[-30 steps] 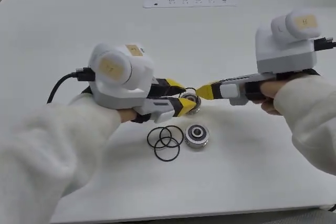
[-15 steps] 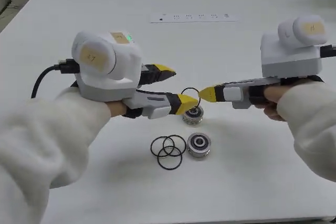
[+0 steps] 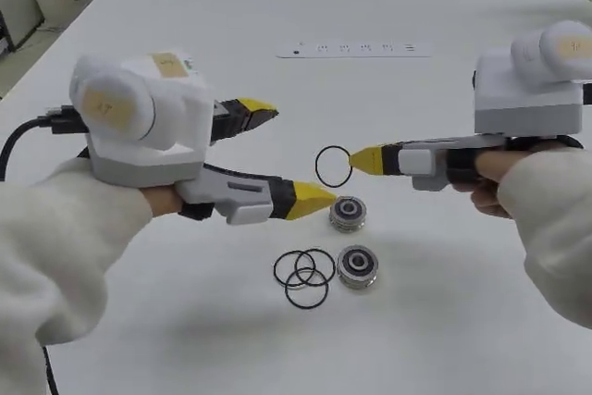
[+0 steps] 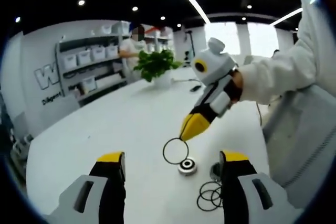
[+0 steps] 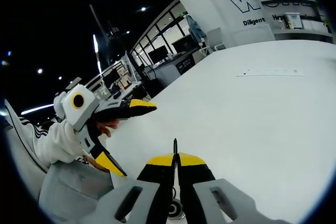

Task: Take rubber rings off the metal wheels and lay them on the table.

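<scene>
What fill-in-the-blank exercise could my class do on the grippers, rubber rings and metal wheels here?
The right gripper is shut on one rubber ring, while the left gripper has its jaws ____.
____ loose rings lie overlapping on the table.
The table also bears ____ metal wheels.
Missing words: open; three; two.
</scene>
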Tool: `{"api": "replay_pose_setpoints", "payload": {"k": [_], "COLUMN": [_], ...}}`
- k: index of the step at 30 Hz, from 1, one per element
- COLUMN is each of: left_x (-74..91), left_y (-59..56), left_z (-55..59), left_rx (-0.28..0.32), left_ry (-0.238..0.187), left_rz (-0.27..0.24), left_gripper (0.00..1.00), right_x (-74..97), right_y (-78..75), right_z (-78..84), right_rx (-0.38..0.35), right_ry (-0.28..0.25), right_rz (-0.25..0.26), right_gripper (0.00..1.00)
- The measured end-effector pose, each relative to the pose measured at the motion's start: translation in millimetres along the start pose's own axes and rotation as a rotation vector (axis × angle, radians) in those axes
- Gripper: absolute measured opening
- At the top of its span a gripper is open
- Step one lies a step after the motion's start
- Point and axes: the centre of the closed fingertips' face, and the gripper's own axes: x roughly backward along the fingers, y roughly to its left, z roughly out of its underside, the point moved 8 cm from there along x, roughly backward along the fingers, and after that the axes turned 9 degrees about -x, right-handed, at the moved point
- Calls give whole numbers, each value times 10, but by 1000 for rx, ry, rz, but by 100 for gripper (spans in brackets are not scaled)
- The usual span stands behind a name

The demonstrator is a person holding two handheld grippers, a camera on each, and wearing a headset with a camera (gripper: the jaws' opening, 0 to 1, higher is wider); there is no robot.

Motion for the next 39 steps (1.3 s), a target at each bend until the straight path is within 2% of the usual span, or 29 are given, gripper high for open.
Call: {"api": "replay_pose_setpoints", "payload": {"k": [9,17,23,28,32,35,39], "left_x": [309,536,669,732,774,787,781], "left_y": [-85,-175,-277,-306,-315,-342,-372], "left_z": [38,159,257,301,366,413,417], "left_rx": [43,91,136,161,193,220,235], "left_ry": [-20,1,5,11,17,27,26], "left_rz": [8,-17,-6,-6,-12,-10,2], "left_gripper": [85,89,89,92,93,94,95], "right_x": [-22,-91,-146,-196,-225,-256,-275], "right_y": [117,189,221,238,227,195,162], "right_z": [-19,42,127,214,327,412,510], "right_rx": [9,14,29,33,22,33,19], "right_ry": [4,49,103,155,233,280,332], "right_rz": [-43,-77,-88,-99,-104,-86,-82], "right_gripper": [0,0,0,0,0,0,0]}}
